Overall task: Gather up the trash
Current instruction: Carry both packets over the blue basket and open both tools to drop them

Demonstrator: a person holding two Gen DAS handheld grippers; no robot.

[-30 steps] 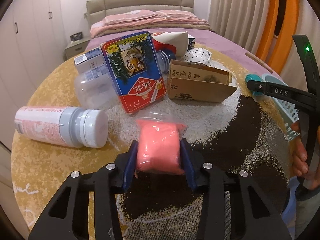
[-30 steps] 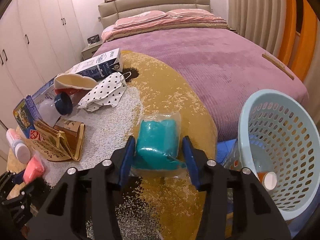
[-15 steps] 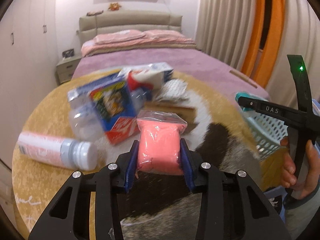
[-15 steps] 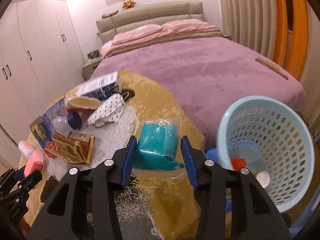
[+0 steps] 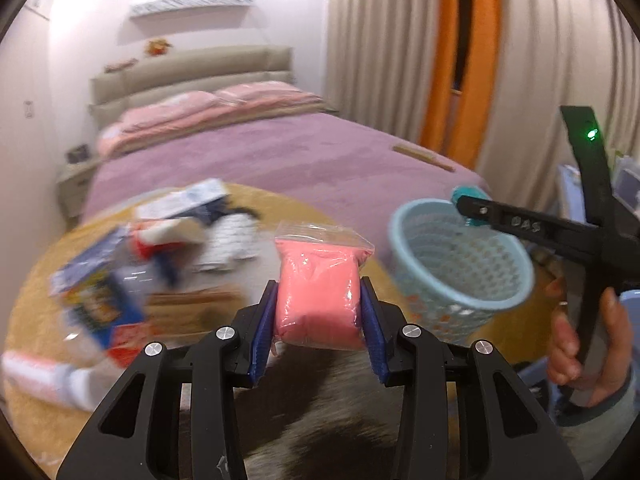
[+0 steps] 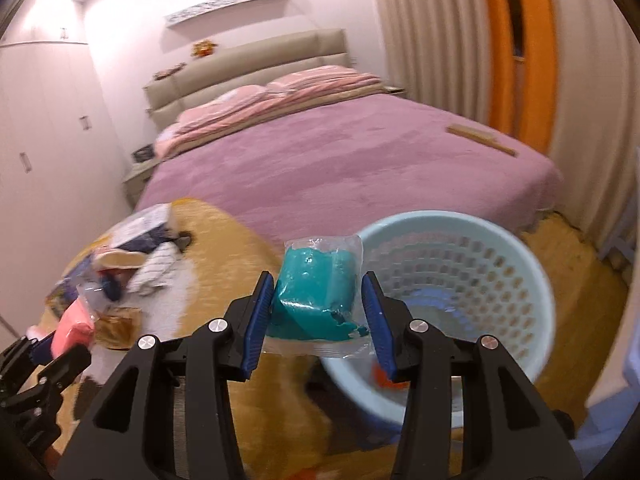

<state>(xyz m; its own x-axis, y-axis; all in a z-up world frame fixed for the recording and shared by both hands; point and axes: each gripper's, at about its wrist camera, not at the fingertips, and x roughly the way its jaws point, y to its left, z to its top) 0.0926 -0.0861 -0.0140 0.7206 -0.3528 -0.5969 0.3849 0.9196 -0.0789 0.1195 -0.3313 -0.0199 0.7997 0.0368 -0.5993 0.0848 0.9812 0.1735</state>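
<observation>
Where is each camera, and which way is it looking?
Left wrist: sits on the left gripper, looking along it at the pink bag it grips, the table beyond, and the person's right hand.
Right wrist: sits on the right gripper, looking along it at the teal bag it grips, with the left gripper low in the corner.
Both show the blue basket, the bed and the clutter on the table.

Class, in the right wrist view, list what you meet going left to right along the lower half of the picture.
Pink filled plastic bag in the left hand-held gripper → teal filled clear plastic bag in the right hand-held gripper → pale blue perforated plastic basket.
</observation>
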